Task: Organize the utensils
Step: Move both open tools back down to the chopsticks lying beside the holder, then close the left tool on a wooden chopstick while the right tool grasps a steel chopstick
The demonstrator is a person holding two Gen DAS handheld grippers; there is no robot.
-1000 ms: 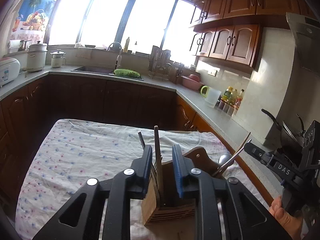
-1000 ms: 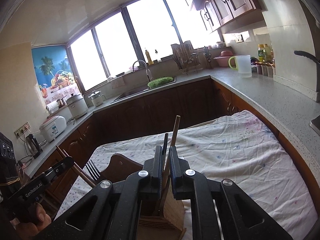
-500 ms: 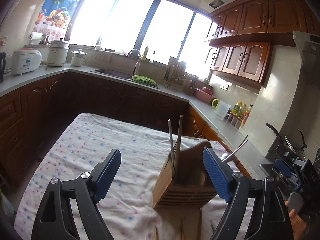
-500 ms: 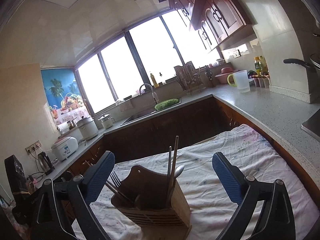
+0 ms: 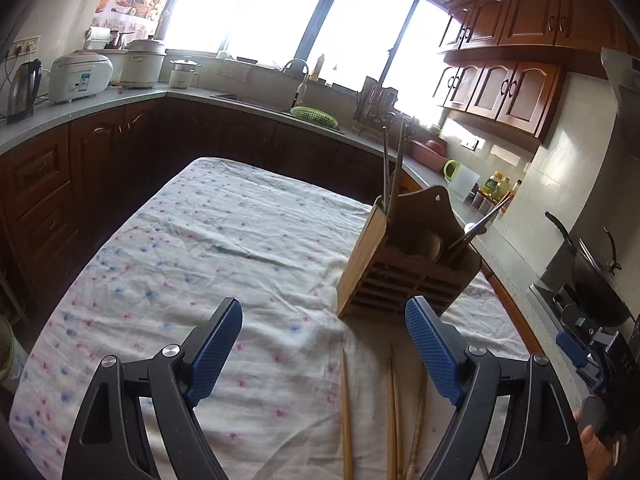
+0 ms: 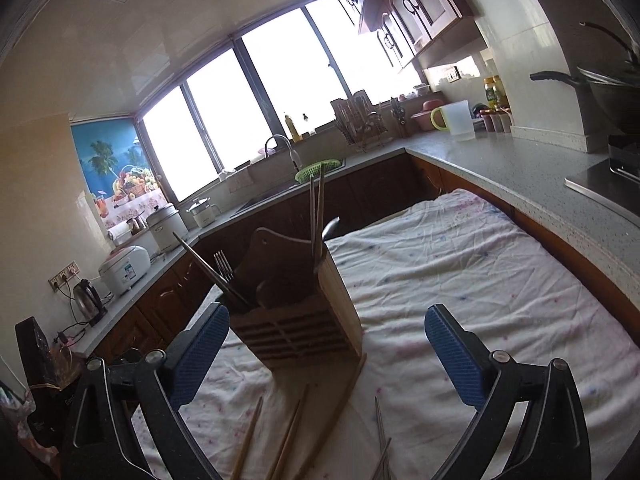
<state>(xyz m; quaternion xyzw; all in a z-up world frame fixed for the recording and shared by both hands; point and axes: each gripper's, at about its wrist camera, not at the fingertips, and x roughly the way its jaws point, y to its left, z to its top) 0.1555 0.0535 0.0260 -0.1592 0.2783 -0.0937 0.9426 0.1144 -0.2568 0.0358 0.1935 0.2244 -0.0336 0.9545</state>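
Note:
A wooden utensil holder (image 5: pixel 404 276) (image 6: pixel 296 328) stands on the cloth-covered table (image 5: pixel 208 240). It holds two upright chopsticks (image 5: pixel 390 168) (image 6: pixel 316 216), a spoon (image 5: pixel 474 228) and a fork (image 6: pixel 222 266). Several wooden chopsticks (image 5: pixel 346 412) (image 6: pixel 248 440) lie loose on the cloth in front of it, with a metal chopstick (image 6: pixel 380 428) among them. My left gripper (image 5: pixel 324 344) is open and empty, short of the holder. My right gripper (image 6: pixel 326 348) is open and empty, with the holder just beyond its left finger.
Dark wood cabinets and a grey counter (image 6: pixel 520 164) wrap around the table. On it stand a rice cooker (image 5: pixel 80 76), a kettle (image 5: pixel 22 88), a sink with a green basket (image 5: pixel 314 116), a jug (image 6: pixel 456 118) and a wok (image 5: pixel 596 284).
Both grippers opened and let go of the chopsticks they had set in the holder. Both then drew back and lower, so the loose chopsticks on the cloth came into view.

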